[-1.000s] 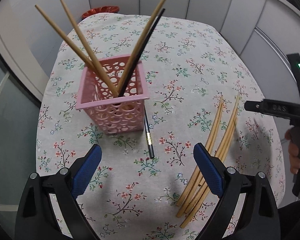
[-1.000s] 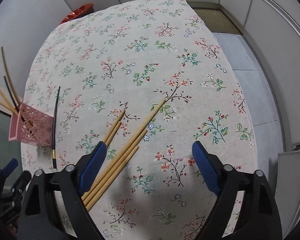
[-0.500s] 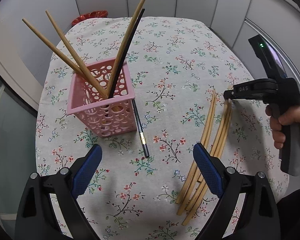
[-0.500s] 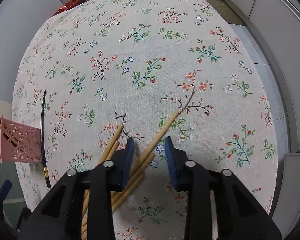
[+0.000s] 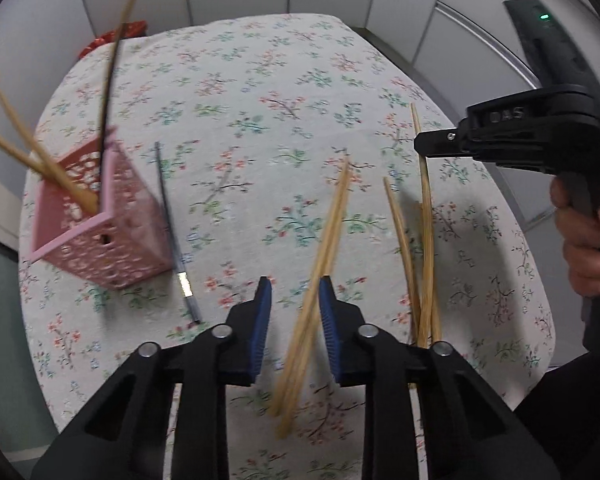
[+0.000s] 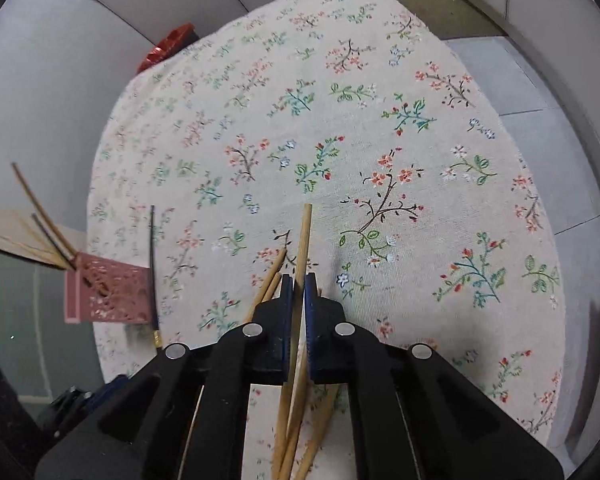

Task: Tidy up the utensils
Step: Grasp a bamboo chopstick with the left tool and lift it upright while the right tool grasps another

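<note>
Pickup step: right tool (image 6: 296, 292) is clamped on one bamboo chopstick (image 6: 305, 236); left tool (image 5: 294, 300) is closing around a pair (image 5: 324, 240). Next, carry them to the pink basket (image 5: 100, 236).

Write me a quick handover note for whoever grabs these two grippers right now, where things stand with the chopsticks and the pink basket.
Right gripper: shut on one wooden chopstick, its tip pointing away over the floral tablecloth.
Left gripper: jaws closing around a pair of wooden chopsticks; no firm grip visible yet.
Pink basket: on the cloth at the left, already holding three wooden chopsticks and a black one.
Loose black chopstick: lies beside the basket.
More wooden chopsticks lie on the cloth under the right gripper.
Left to do: drop the gripped sticks into the basket, then the remaining wooden ones and the black one.
</note>
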